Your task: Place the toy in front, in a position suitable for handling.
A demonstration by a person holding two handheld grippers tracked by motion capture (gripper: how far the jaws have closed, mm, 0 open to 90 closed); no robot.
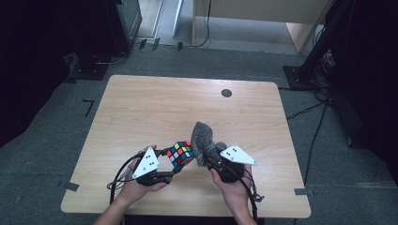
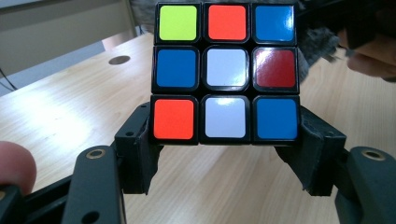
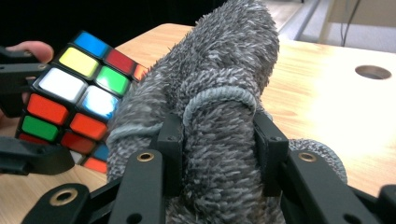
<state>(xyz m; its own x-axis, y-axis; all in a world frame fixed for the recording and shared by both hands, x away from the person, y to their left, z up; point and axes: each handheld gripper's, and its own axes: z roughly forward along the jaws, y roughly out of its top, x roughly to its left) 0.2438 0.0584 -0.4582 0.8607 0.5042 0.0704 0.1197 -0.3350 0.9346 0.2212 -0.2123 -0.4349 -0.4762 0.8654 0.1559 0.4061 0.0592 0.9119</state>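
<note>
High view: pale wooden table (image 1: 141, 108) (grey carpet (image 1: 56, 117))

The puzzle cube (image 1: 180, 153) has black edges and mixed stickers, scrambled; it is lifted off the surface, tilted on a corner in the high view; its face in the left gripper view reads yellow, orange, blue over blue, white, red over orange, white, blue; the grey fuzzy cloth (image 1: 202, 136) is bunched and stands upright just beside it, pressed against the cube's side.
</note>
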